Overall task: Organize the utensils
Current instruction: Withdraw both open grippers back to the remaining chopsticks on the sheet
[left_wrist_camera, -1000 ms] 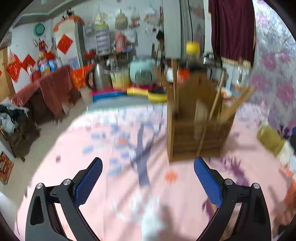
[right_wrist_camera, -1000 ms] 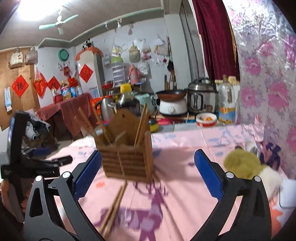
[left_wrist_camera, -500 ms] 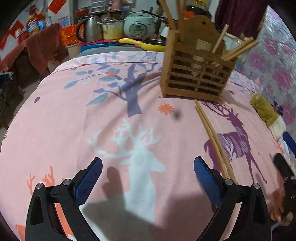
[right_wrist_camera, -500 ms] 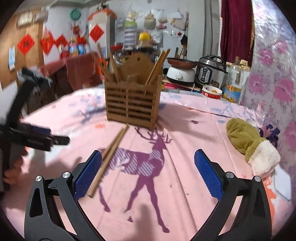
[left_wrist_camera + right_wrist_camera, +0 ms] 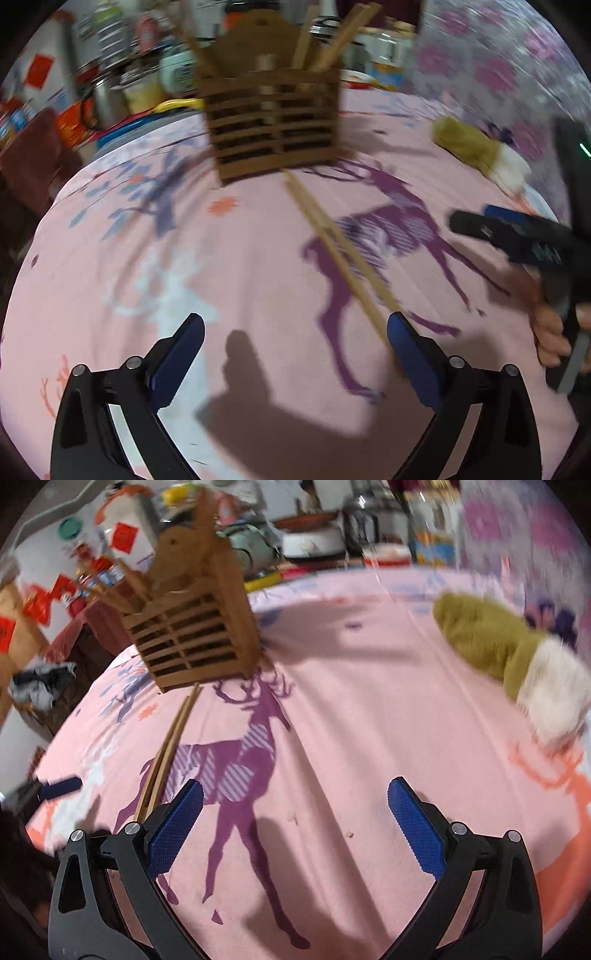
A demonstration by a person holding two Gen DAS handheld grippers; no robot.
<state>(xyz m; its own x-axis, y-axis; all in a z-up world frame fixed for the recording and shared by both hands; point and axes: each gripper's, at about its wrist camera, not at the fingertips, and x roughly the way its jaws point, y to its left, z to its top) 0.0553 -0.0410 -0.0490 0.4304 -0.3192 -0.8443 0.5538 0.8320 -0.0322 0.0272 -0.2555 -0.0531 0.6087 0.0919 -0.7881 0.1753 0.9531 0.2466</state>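
A slatted wooden utensil holder (image 5: pixel 271 118) stands on the pink deer-print tablecloth (image 5: pixel 221 277), with several chopsticks upright in it. It also shows in the right wrist view (image 5: pixel 192 635). A pair of wooden chopsticks (image 5: pixel 340 254) lies on the cloth, running from the holder's base toward me; it also shows in the right wrist view (image 5: pixel 166 753). My left gripper (image 5: pixel 295 350) is open and empty, the chopsticks' near end by its right finger. My right gripper (image 5: pixel 295 819) is open and empty, the chopsticks' near end at its left finger. The right gripper also shows in the left wrist view (image 5: pixel 517 236).
An olive and white plush mitten (image 5: pixel 509 657) lies on the cloth at the right, also in the left wrist view (image 5: pixel 476 151). Behind the table's far edge stand pots, a kettle and bottles (image 5: pixel 314 542). A floral curtain (image 5: pixel 517 66) hangs at the right.
Both grippers have dropped lower and closer to the loose chopsticks. The left view has swung right, the right view left. Both stay open.
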